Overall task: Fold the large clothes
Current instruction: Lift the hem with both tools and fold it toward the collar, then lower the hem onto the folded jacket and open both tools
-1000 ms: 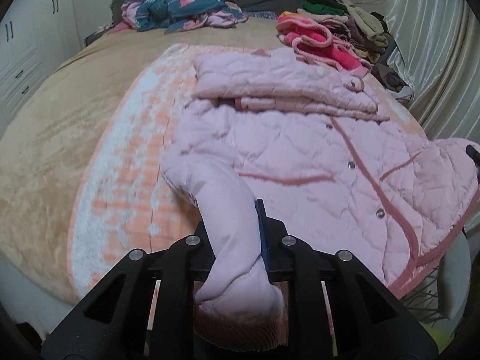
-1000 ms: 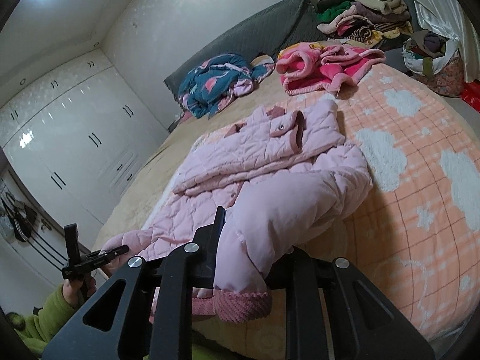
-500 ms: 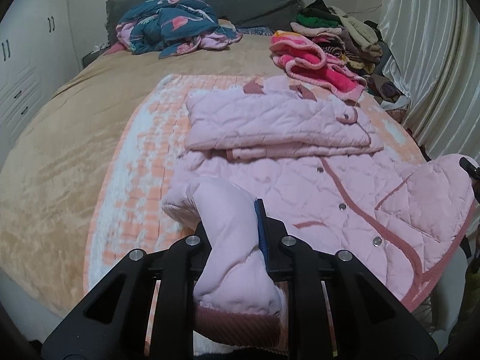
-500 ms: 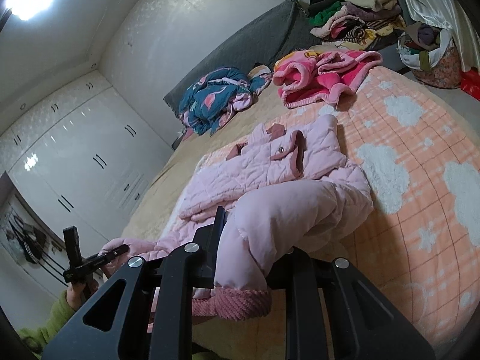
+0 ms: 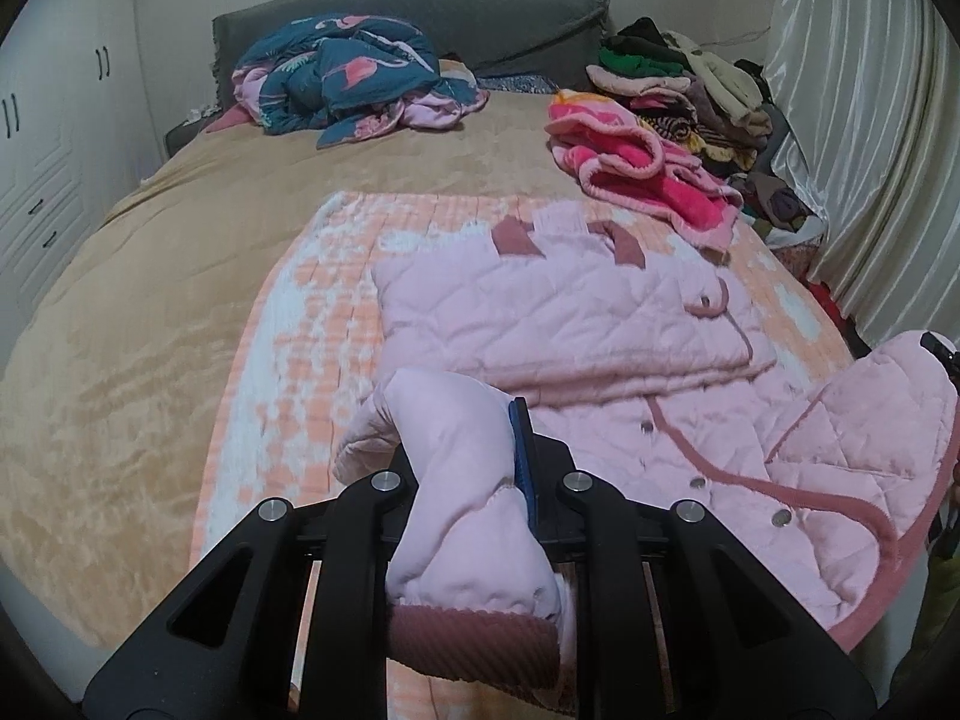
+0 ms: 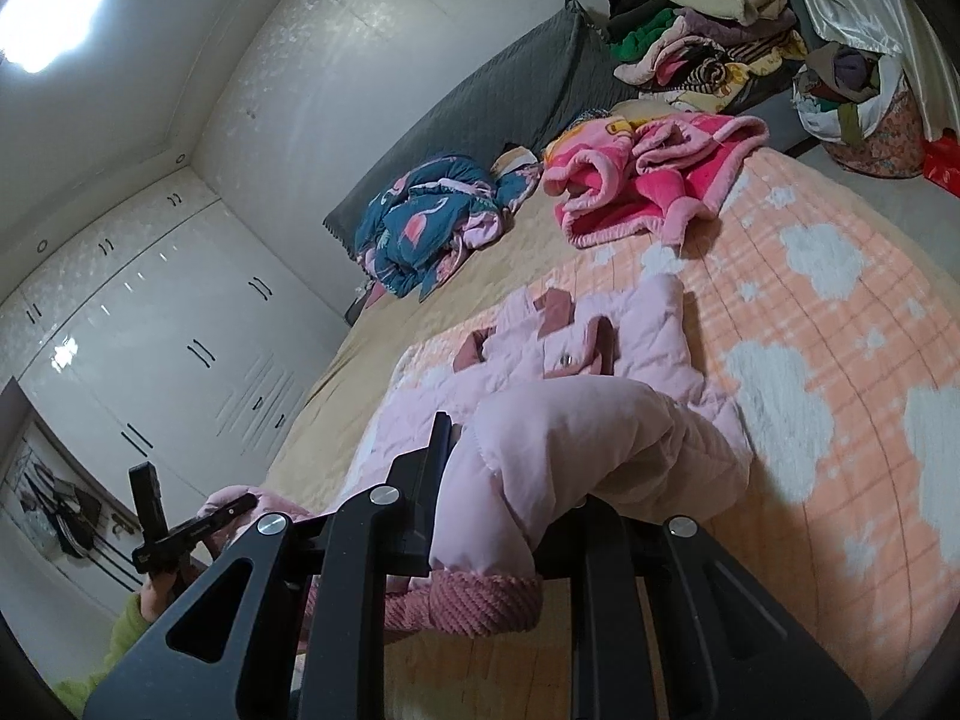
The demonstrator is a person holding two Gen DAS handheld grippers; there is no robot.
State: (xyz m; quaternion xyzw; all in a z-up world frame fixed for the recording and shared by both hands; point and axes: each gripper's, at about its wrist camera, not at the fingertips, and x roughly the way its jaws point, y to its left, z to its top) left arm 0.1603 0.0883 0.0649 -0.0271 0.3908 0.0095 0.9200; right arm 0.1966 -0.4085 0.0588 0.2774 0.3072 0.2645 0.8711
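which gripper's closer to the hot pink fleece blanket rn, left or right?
Right, I'd judge. The right gripper holds the pink jacket at the side where the hot pink fleece blanket lies; the left gripper holds the sleeve across the jacket from it.

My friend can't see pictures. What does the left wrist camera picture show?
The left gripper is shut on a sleeve of a pale pink quilted jacket that lies partly folded on an orange-and-white blanket on a bed. Behind it sit a bright pink fleece and a blue patterned bundle.
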